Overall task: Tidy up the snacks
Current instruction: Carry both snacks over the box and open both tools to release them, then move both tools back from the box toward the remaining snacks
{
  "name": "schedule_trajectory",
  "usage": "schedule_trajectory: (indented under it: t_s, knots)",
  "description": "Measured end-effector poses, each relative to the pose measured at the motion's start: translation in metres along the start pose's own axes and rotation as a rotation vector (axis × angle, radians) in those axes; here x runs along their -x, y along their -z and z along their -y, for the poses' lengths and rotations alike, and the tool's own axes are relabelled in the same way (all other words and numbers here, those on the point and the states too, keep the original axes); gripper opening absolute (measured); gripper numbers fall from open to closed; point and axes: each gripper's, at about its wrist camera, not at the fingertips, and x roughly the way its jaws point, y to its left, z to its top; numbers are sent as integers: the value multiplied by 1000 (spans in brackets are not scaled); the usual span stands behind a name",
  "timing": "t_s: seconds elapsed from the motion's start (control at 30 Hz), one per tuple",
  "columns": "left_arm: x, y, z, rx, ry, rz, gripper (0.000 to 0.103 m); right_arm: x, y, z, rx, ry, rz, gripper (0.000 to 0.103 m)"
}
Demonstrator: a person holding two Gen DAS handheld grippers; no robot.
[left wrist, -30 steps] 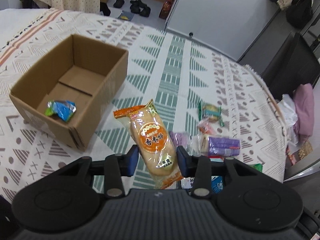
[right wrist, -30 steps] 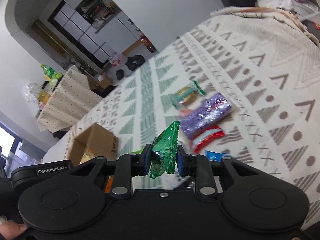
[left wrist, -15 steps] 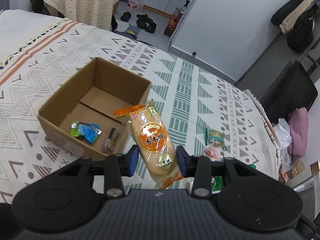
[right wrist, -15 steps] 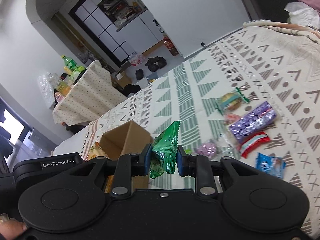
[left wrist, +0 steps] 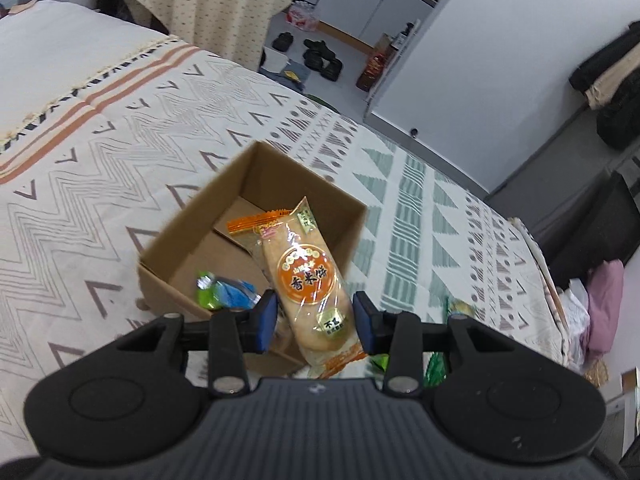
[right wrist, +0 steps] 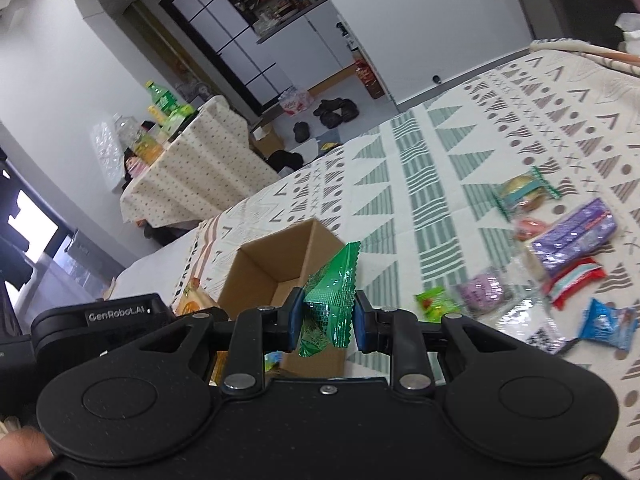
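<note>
the cardboard box (left wrist: 256, 216) is matt brown corrugated paper, dull inside and out. above it the rice cracker packet (left wrist: 308, 276) is glossy clear film with an orange printed label. the green packet (right wrist: 334, 296), just before the box, is shiny embossed foil with crimped edges. under the box the tablecloth (left wrist: 100, 152) looks like soft matt woven cloth. the left gripper (left wrist: 314, 316) is matt black plastic with ribbed housing and blue pads (left wrist: 267, 316).

Bright even daylight, fisheye-bent edges; snacks motion-blurred
</note>
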Motion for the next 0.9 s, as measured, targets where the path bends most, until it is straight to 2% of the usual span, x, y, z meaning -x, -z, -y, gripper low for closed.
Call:
schedule_trajectory:
  t_s: [0.37, 0.43, 0.73, 0.83, 0.9]
  knots:
    - [-15, -28, -27, 28, -4, -4, 40, -30, 0, -36, 38, -29, -39, 26]
    - [-18, -30, -30, 26, 21, -7, 44, -35, -2, -39, 37, -31, -42, 26]
    - [-19, -26, -42, 41, -33, -31, 56, -52, -3, -56, 36, -55, -54, 26]
    - [-16, -23, -45, 50, -46, -34, 60, -55, -5, -61, 47, -60, -44, 33]
    - [-14, -20, -45, 49, -60, -38, 68, -54, -4, -60, 46, -54, -45, 38]
